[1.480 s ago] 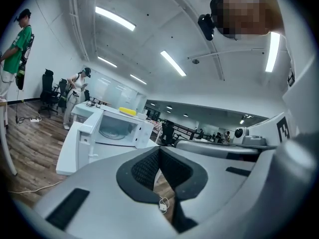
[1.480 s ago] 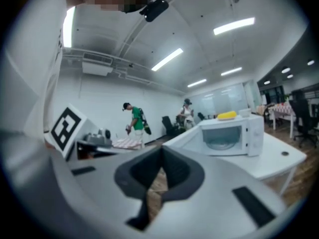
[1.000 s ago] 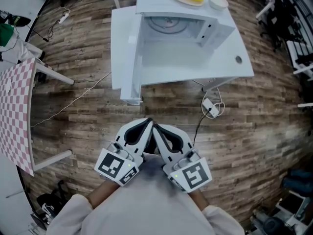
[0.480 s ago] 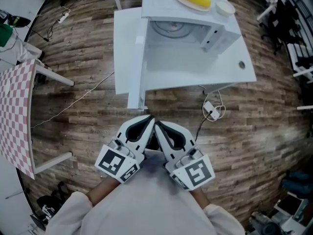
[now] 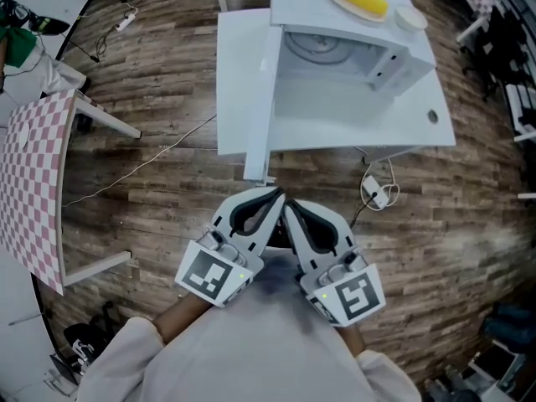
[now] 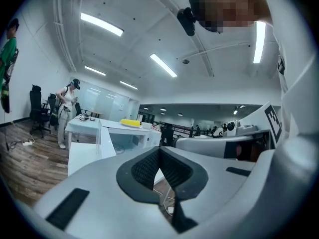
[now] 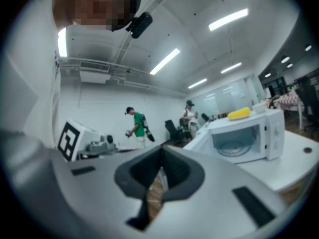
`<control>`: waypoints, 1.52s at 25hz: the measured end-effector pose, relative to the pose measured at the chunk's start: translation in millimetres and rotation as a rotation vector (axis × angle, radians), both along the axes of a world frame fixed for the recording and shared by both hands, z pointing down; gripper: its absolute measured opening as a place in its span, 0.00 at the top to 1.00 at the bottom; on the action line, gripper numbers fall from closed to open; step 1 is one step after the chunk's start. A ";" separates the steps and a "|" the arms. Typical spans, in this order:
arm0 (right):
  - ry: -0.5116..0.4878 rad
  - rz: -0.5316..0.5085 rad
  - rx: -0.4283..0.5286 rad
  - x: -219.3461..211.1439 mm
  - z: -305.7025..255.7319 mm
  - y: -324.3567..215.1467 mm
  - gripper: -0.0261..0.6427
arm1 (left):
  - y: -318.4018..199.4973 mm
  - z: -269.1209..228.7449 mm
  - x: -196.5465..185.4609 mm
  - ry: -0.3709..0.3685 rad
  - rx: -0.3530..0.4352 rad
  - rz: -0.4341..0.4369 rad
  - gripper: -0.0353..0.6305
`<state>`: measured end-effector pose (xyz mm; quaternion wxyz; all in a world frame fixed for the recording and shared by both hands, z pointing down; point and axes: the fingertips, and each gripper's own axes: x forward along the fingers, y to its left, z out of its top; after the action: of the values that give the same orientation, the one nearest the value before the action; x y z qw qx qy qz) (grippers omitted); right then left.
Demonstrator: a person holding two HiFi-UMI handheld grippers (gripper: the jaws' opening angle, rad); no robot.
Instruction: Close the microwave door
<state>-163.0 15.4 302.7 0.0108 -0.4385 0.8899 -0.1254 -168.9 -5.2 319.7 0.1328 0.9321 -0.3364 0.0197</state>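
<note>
The white microwave (image 5: 352, 74) stands on a white table (image 5: 423, 132) with its door (image 5: 243, 90) swung wide open to the left. On its roof lie a corn cob on a plate (image 5: 360, 0) and a small bowl (image 5: 412, 17). My left gripper (image 5: 274, 195) and right gripper (image 5: 288, 206) are side by side below the door's near edge, both shut and holding nothing. The left gripper view has the shut left gripper (image 6: 159, 149) in front of the door (image 6: 84, 146). The right gripper view has the shut right gripper (image 7: 160, 152) with the microwave (image 7: 244, 133) off to the right.
A red-checked table (image 5: 33, 182) stands at the left. A power adapter with its cable (image 5: 377, 193) lies on the wooden floor under the white table's front edge. Another cable (image 5: 142, 170) runs across the floor. People (image 7: 137, 126) and office chairs are far off.
Both grippers, still shut and together, have moved closer to the near edge of the open door. The microwave now sits further right in the head view.
</note>
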 end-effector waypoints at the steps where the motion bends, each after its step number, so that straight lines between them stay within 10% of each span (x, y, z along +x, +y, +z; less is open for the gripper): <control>1: -0.011 0.001 0.002 0.0 -0.7 0.1 0.93 | 0.5 0.8 -1.0 -0.015 0.009 -0.002 0.92; 38: 0.011 -0.020 -0.057 -6.4 11.5 2.4 0.93 | -34.6 49.8 -86.7 -0.067 -0.052 -0.238 0.92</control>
<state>-169.4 17.8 314.2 -0.0079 -0.4305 0.8903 -0.1486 -255.6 -39.8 369.5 0.1470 0.8807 -0.4482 0.0437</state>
